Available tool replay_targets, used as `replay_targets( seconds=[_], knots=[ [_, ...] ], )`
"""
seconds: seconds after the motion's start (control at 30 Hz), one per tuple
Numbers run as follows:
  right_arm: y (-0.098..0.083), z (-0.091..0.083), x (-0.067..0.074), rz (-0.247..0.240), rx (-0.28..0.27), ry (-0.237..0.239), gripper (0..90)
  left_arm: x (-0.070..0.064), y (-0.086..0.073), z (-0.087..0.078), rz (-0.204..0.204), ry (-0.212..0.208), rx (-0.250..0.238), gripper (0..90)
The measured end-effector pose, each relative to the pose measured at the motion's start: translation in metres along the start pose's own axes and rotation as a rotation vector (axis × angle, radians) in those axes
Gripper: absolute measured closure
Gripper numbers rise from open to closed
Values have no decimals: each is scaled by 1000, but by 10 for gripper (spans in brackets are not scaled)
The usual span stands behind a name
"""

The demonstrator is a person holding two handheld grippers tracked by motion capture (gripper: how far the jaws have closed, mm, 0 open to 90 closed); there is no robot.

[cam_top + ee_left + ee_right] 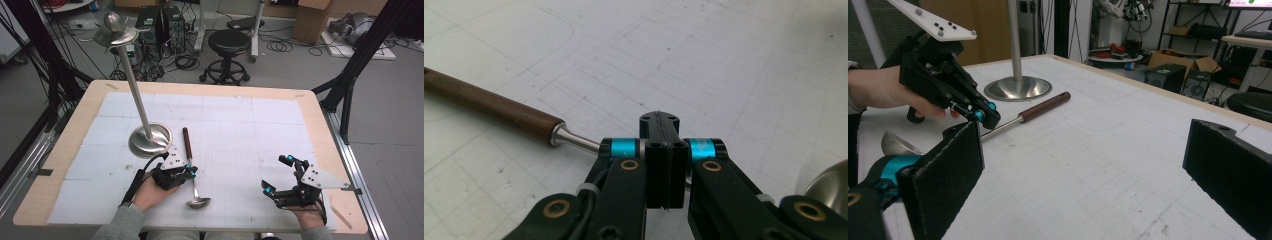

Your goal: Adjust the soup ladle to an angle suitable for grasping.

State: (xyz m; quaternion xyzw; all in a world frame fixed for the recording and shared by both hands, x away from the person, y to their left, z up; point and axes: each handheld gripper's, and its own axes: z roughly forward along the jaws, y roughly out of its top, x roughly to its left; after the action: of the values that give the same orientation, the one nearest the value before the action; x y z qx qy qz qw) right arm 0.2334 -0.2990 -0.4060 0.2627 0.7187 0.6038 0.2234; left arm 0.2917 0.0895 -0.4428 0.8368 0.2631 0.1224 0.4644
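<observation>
**Left tool clamped on the ladle shaft, right tool spread wide**

On the white gridded mat of the wooden desk (65, 135), a steel ladle with a dark wooden handle (188, 145) lies near centre, handle toward 12 o'clock and bowl toward 6 o'clock. The left tool (190, 171) sits at about 7 o'clock, its jaws pressed together over the ladle's thin metal shaft just below the wooden grip. The left hand (150, 192) reaches in low from 6 o'clock, wrist close to the mat. At 10 o'clock stands a tall steel pole on a round polished base (149, 140), leaning away. The right tool (280, 175) hovers at 5 o'clock, jaws wide apart and gripping nothing, with the right hand (309, 216) behind it.
</observation>
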Motion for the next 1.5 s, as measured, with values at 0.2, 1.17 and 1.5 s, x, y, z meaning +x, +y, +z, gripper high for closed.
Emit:
replay_targets(
  seconds=[0.2, 1.17, 1.5],
  knots=[
    [0, 0, -1, -1, 2, 5, 18, -2, 7, 12, 1, -16, 40, 897],
    [-2, 1, 1, 6, 17, 11, 18, -12, -2, 3, 21, -72, 146, 898],
    [-3, 0, 1, 2, 18, 11, 18, -21, -10, -10, 80, -132, 150, 899]
  ],
)
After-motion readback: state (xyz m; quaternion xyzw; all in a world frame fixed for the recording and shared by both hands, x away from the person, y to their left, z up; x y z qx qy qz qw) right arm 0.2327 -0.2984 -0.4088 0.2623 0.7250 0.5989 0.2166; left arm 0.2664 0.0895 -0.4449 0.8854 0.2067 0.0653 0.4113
